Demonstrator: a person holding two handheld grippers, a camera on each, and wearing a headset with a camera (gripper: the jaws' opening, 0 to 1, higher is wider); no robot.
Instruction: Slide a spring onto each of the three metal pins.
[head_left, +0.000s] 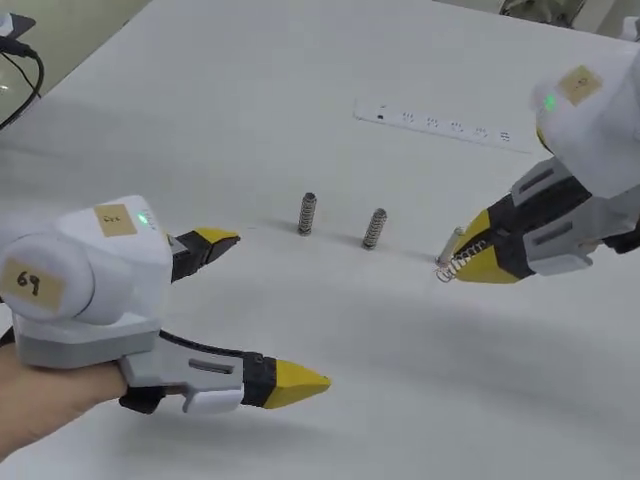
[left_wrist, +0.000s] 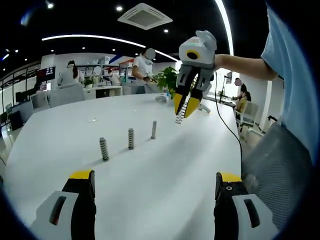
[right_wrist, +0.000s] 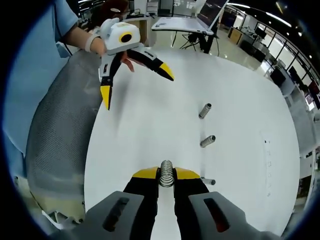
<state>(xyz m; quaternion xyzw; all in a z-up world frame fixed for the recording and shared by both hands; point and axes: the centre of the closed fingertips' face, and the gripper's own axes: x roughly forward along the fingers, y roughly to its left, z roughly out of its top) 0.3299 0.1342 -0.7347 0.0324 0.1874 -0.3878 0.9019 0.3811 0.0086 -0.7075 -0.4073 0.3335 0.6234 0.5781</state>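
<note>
The right gripper (head_left: 462, 258) sits at the right of the head view. Its yellow fingers are pinched shut on a loose spring (head_left: 452, 267), which pokes out past the tips and slants down toward the white desk (head_left: 300, 100). In the right gripper view the same coil shows end-on at bottom centre, clamped between the two tips.

Just beside that spring in the head view stands the bare pin (head_left: 456, 240), upright, with nothing on it. In the left gripper view the spring hangs in the air above and to the right of this pin, clear of it.

Two more pins stand in a row with it, running toward the centre of the head view. These are the middle pin (head_left: 374, 228) and the left pin (head_left: 307, 213), and each already has a spring along its length. The middle one looks slightly tilted in the picture.

The left gripper (head_left: 262, 308) is at the lower left of the head view, held in a hand (head_left: 45, 400). Its fingers are spread wide with nothing between them, well apart from the pins.

A white power strip (head_left: 445, 125) lies flat on the desk at the upper right, beyond the pins. A black cable (head_left: 20, 60) curls in at the upper left edge.
</note>
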